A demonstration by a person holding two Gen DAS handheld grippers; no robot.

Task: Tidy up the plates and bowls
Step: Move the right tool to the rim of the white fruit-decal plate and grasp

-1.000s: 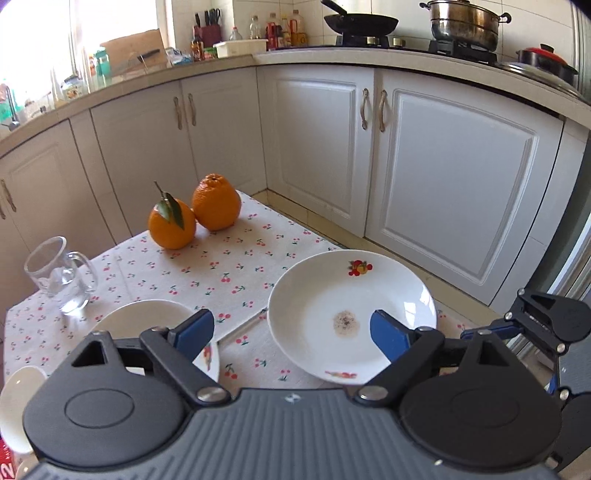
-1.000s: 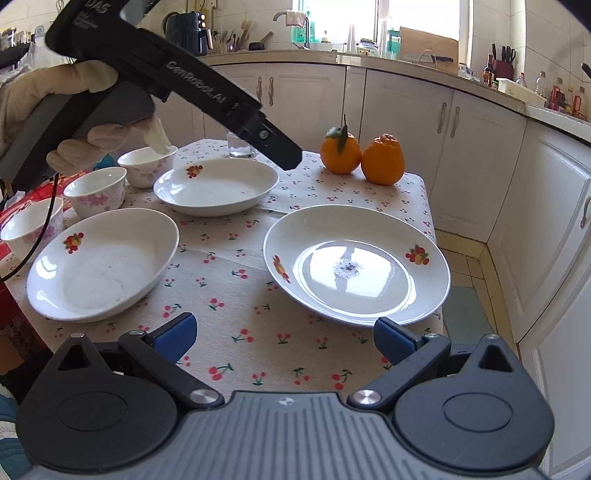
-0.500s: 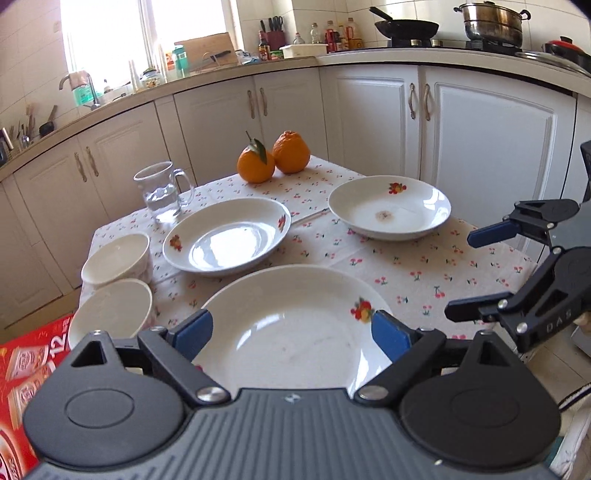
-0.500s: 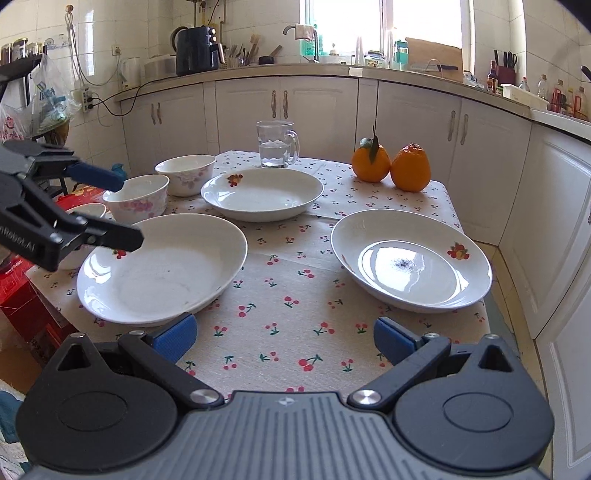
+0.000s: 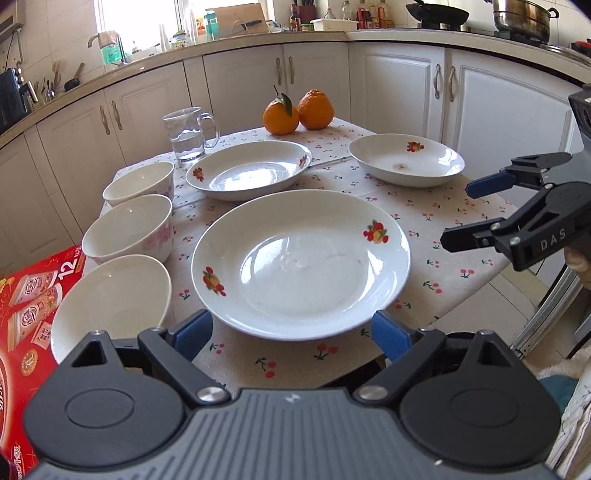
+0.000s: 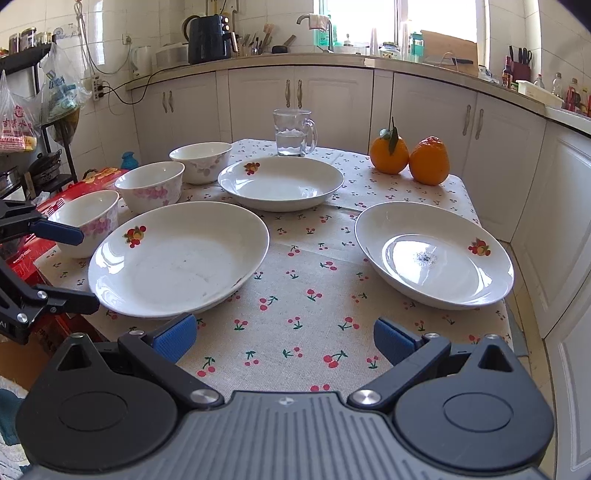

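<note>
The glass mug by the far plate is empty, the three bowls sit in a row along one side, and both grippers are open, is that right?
Not quite: the glass mug holds some water, as the right wrist view shows. The three bowls do sit in a row, and the left gripper and right gripper are open.

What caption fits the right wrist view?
Open right gripper faces three white floral plates, three white bowls, two oranges.

We are in a home kitchen: white cabinets (image 6: 436,122), a kettle (image 6: 210,38), a faucet (image 6: 314,22) and pots (image 5: 521,16) on the counter.
</note>
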